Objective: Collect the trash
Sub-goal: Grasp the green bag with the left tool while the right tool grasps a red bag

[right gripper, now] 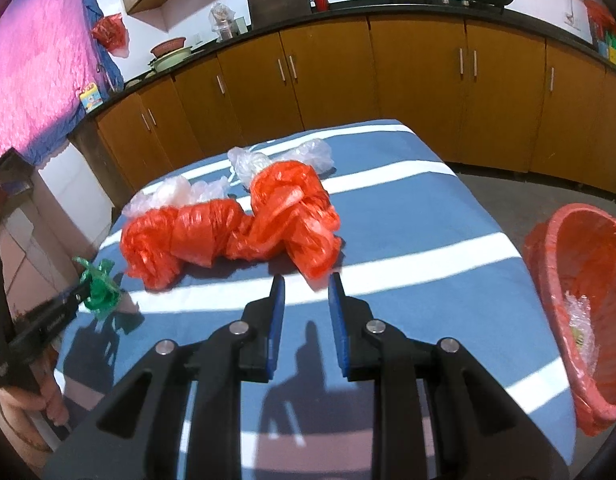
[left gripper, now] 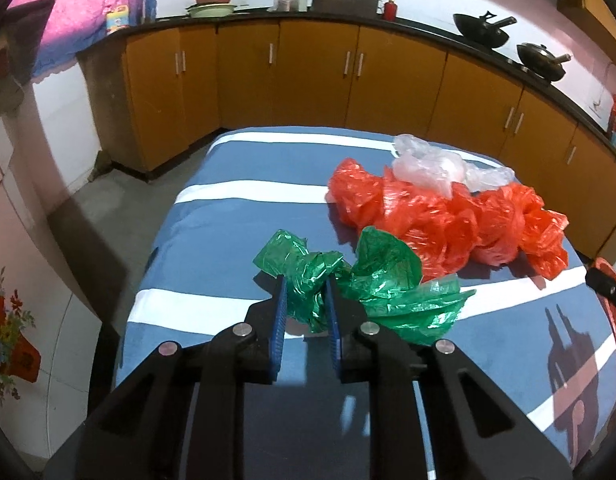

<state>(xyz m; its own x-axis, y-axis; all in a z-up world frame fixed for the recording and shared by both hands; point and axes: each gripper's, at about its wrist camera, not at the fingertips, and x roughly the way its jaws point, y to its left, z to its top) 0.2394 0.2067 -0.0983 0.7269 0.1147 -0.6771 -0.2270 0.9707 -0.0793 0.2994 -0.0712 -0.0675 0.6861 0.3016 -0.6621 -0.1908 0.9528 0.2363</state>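
- On the blue-and-white striped counter, a crumpled green plastic bag lies at the near edge, glossy and translucent, with sharp creases and one flat flap spread out to the right.
- Left tongs are closed on a bunched twist of that green plastic bag; the blue pads press it from both sides. From the right wrist view the same green wad shows pinched at the tips of the left tongs, just above the cloth.
- Beyond it, just beside the green one, a heap of red-orange plastic bags is knotted and twisted into lumps, shiny and wrinkled.
- Behind the red heap, touching it, sit clear plastic bags, cloudy white and crushed.
- Right tongs stand open and hold nothing, hovering over the counter with their tips near the red-orange bags.
- To the right of the counter stands a red basket lined with a red bag, with some clear crumpled wrapping inside.
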